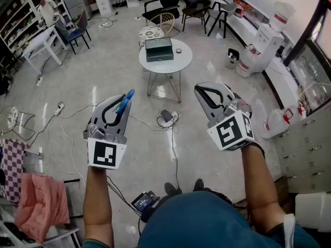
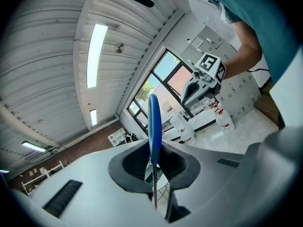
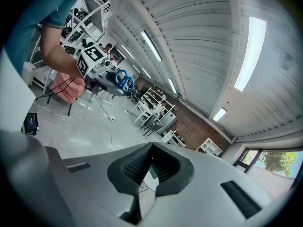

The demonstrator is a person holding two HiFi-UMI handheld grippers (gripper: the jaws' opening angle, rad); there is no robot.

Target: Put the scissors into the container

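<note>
In the head view my left gripper (image 1: 124, 100) is held level over the floor, shut on a pair of blue-handled scissors (image 1: 128, 95). The blue handle pokes out past the jaw tips. In the left gripper view the scissors (image 2: 154, 122) stand edge-on between the pads, with the thin metal blades running back into the jaws. My right gripper (image 1: 203, 89) is beside it on the right, shut with nothing in it; its pads meet in the right gripper view (image 3: 151, 148). The container, a dark green box (image 1: 159, 49), sits on a round white table (image 1: 178, 62) further ahead.
A small round object (image 1: 179, 50) lies beside the box on the table. A power strip and cables (image 1: 166, 118) lie on the floor under the grippers. Chairs (image 1: 164, 4) stand behind the table, water jugs (image 1: 258, 48) at the right, and pink cloth (image 1: 39, 200) at the near left.
</note>
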